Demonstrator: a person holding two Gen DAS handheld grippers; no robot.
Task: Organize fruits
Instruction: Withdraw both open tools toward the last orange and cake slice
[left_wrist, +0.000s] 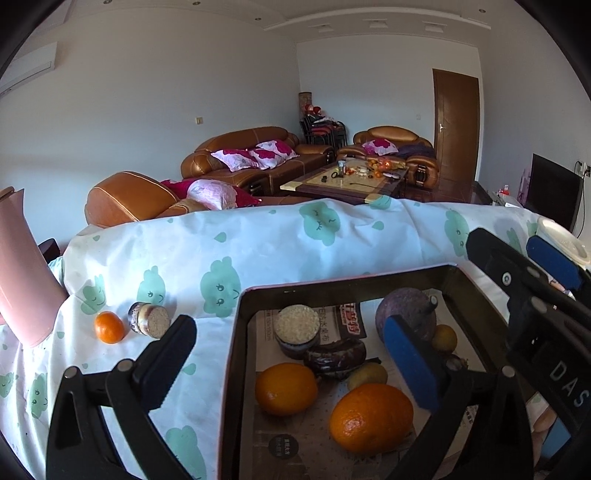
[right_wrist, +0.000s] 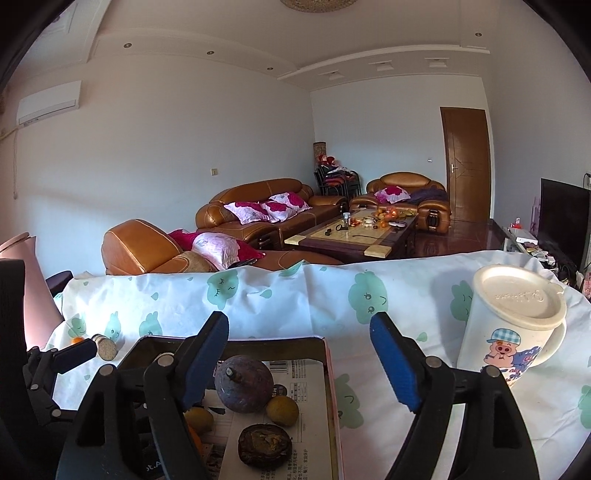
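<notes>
Left wrist view: the left hand-held gripper (left_wrist: 288, 354) hangs with jaws wide apart and empty over a dark rectangular metal tray (left_wrist: 236, 354) of oranges and dark fruit on the cloud-print bench (left_wrist: 258, 251). A small orange tangerine (left_wrist: 109, 327) lies far left, outside. The right hand-held gripper (right_wrist: 303, 362) gapes empty near a white lidded pig-print mug (right_wrist: 513, 325).

Ahead of you a white tablecloth (right_wrist: 280, 310) with green cloud prints covers the table. At your right stands a lidded cartoon-pig mug (right_wrist: 511, 332); at your far left, a pink jug (left_wrist: 22, 273). Beyond lie brown leather sofas (right_wrist: 258, 206) with pink pillows, a cluttered coffee table (right_wrist: 351, 236), a brown door (right_wrist: 467, 162) and a dark television (right_wrist: 563, 218).
</notes>
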